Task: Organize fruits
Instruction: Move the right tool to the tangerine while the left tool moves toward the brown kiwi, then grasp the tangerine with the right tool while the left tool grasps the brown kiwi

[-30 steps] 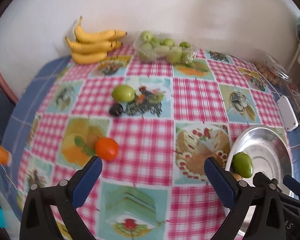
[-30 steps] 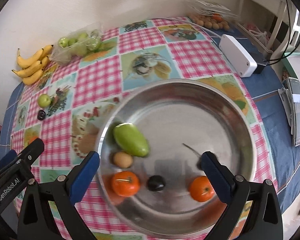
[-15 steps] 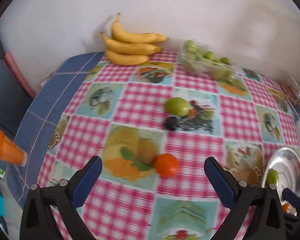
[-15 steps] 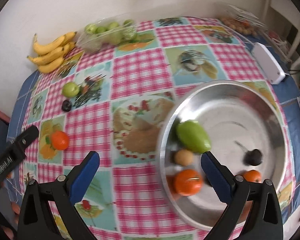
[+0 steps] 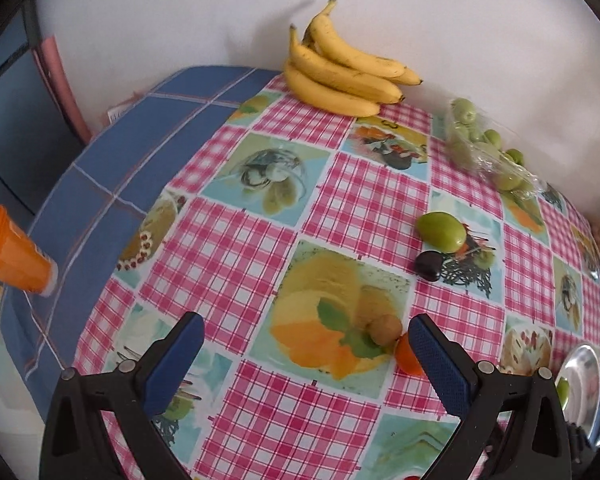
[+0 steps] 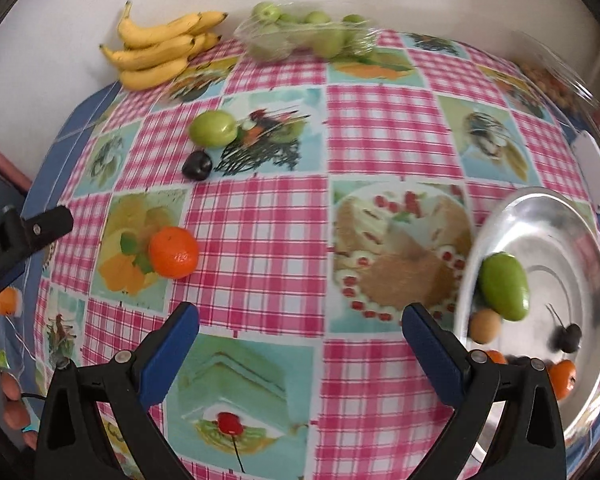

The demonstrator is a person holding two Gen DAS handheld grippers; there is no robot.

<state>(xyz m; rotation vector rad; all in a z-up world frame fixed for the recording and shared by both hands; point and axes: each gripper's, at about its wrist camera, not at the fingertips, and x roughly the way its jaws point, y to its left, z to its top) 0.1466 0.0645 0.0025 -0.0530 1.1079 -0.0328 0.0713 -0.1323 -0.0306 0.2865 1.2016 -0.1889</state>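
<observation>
**Fruit left on the cloth, bowl half filled**

Fruit sits in two places: the steel bowl [image 6: 540, 216] holds a green mango [image 6: 504, 286], tangerines and dark plums, while the checked tablecloth [image 6: 260, 216] carries a loose green fruit [image 6: 213, 129], a tangerine [image 6: 174, 252] and a dark plum [image 6: 197, 165]. Both the left gripper [image 5: 306, 338] and right gripper [image 6: 300, 328] gape wide, holding nothing. Best to centre the tangerine between the left gripper's pads, descend low, then close gently so it cannot roll.
</observation>
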